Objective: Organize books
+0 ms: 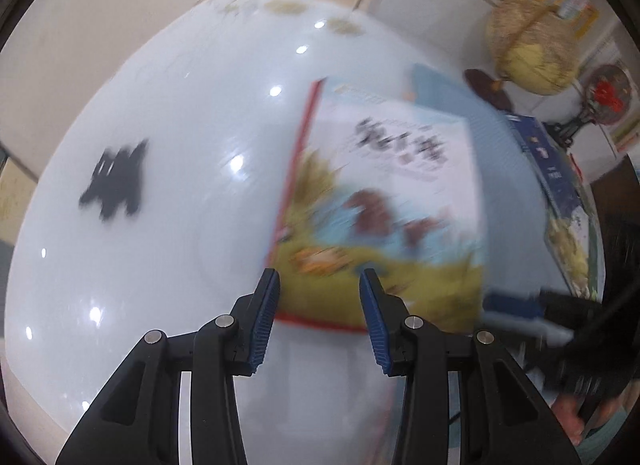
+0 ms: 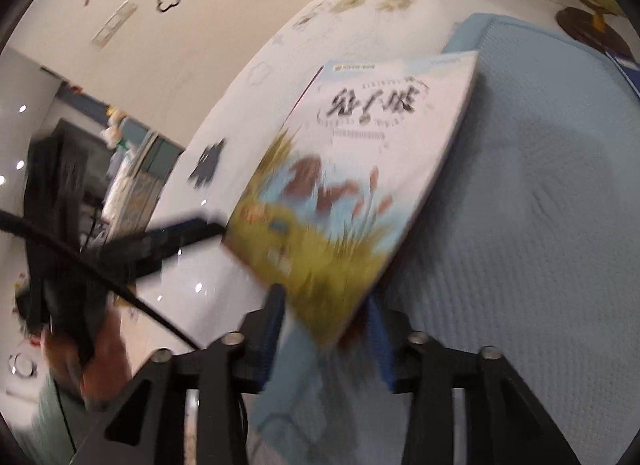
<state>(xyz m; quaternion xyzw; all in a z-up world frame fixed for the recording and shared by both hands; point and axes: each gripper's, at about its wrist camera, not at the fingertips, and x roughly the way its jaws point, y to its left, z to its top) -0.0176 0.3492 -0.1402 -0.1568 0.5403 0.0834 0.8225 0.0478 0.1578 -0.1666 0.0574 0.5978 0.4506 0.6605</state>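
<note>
A picture book [image 1: 384, 193] with a white cover, red spine and a scene of yellow grass and brown animals lies partly on a light blue mat [image 1: 500, 169], on the white table [image 1: 160, 265]. My left gripper [image 1: 320, 285] stands open over the book's near left corner, and its blue pads do not press on it. In the right wrist view the same book [image 2: 360, 169] looks tilted, with its near corner between the jaws of my right gripper [image 2: 326, 313], which stand apart. Both views are blurred. A dark blue book [image 1: 548, 161] lies at the right.
A globe [image 1: 532, 49] on a dark base stands at the back right beside a small fan [image 1: 608, 93]. A black star-like mark [image 1: 116, 181] is on the glossy table top. A person's hand [image 2: 100, 357] and a black cable [image 2: 80, 257] show at the left.
</note>
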